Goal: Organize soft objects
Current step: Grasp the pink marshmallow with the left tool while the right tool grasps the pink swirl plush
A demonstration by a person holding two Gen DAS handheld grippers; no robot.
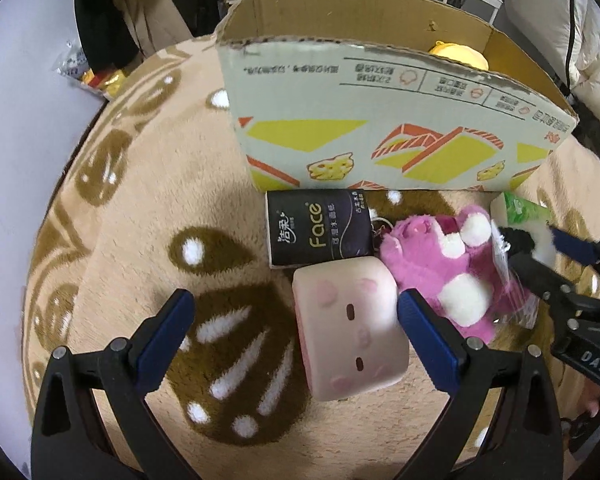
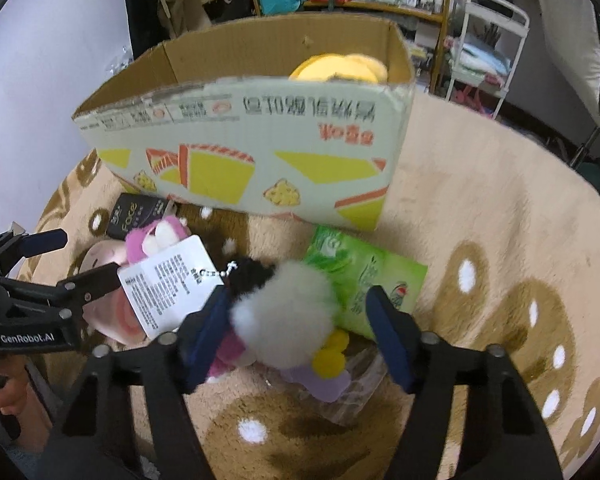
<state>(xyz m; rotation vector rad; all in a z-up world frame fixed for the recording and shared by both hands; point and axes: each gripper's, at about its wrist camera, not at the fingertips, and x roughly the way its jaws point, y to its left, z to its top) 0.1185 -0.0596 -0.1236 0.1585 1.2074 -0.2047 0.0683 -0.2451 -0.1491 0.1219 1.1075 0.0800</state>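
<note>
A tan rug (image 1: 148, 208) with brown patterns fills the frame; a wooden shelf (image 2: 380, 4) and white rack (image 2: 488, 40) stand at upper right.

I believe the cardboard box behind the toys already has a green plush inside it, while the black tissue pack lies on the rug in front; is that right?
Not quite: the plush inside the cardboard box is yellow, as the right wrist view shows. The black tissue pack does lie on the rug in front.
</note>
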